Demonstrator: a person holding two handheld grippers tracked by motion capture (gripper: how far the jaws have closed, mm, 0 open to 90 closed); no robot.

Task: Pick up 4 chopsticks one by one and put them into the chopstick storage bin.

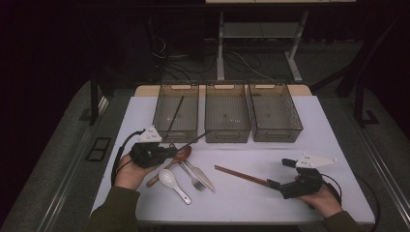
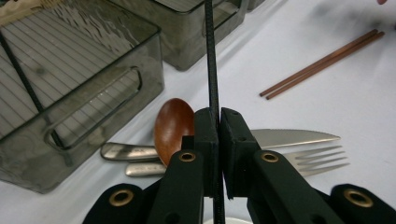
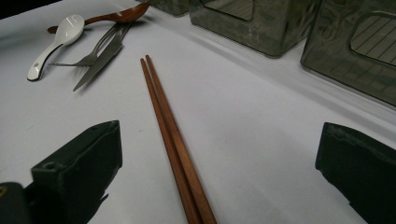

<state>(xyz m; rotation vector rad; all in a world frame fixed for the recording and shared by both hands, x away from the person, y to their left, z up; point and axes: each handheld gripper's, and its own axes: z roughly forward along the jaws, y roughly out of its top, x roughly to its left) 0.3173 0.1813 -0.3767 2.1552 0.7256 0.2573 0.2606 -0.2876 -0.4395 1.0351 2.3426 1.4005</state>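
Observation:
My left gripper [image 1: 173, 151] [image 2: 218, 116] is shut on a thin black chopstick [image 2: 211, 56] [image 1: 198, 138], which slants up towards the bins. A second black chopstick [image 1: 176, 114] [image 2: 21, 70] lies inside the left bin [image 1: 177, 137] [image 2: 107, 93]. Under the left gripper lie a wooden spoon [image 2: 173, 128], a knife [image 2: 289, 136] and a fork [image 2: 317, 158]. My right gripper [image 1: 280, 173] [image 3: 222, 140] stands open at the near end of a pair of brown chopsticks [image 1: 241, 175] [image 3: 168, 135], which lies flat on the table between its jaws, untouched.
Three smoky plastic bins stand in a row at the back, the middle bin [image 1: 227, 136] and the right bin [image 1: 279, 135] among them. A white ceramic spoon [image 1: 173, 183] [image 3: 56, 42] lies beside the cutlery. The white table [image 1: 290, 212] ends just behind my hands.

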